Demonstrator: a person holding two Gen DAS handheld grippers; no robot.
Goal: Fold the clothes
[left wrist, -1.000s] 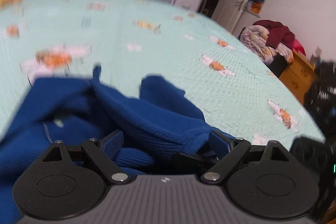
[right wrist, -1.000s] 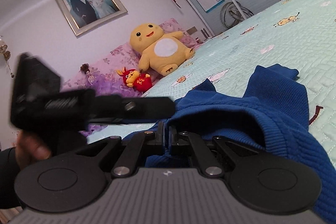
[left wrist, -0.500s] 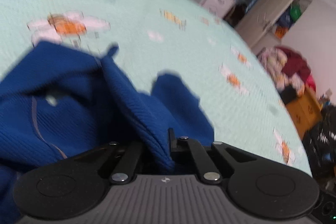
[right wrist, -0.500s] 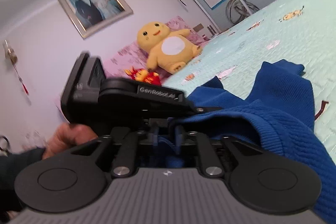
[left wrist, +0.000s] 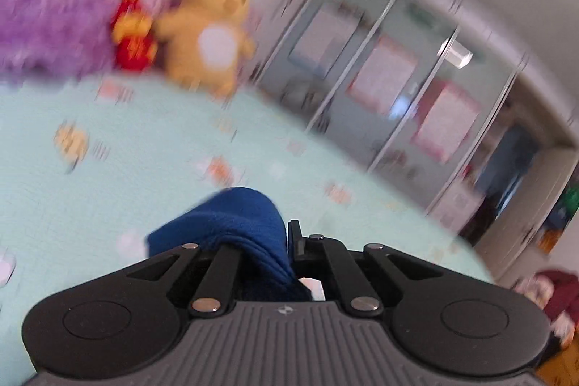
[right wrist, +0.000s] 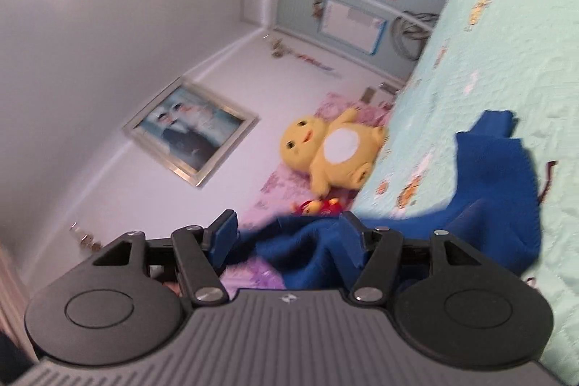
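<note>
A blue knit sweater (right wrist: 499,190) lies rumpled on the pale green bedspread (right wrist: 506,67). My left gripper (left wrist: 286,241) is shut on a fold of the sweater (left wrist: 235,219), which bunches up over its fingers. My right gripper (right wrist: 289,237) is open, tilted sideways, with blue cloth lying between and behind its blue fingertips (right wrist: 224,234). The rest of the sweater is hidden in the blurred left wrist view.
A yellow plush toy (right wrist: 325,154) and a small red toy (left wrist: 134,38) sit by purple pillows (left wrist: 47,20) at the head of the bed (left wrist: 108,187). Wardrobe doors with posters (left wrist: 398,89) stand behind. A framed photo (right wrist: 191,129) hangs on the wall.
My left gripper stayed shut on the sweater and swung up toward the head of the bed. My right gripper opened, let go of the cloth and rolled sideways.
</note>
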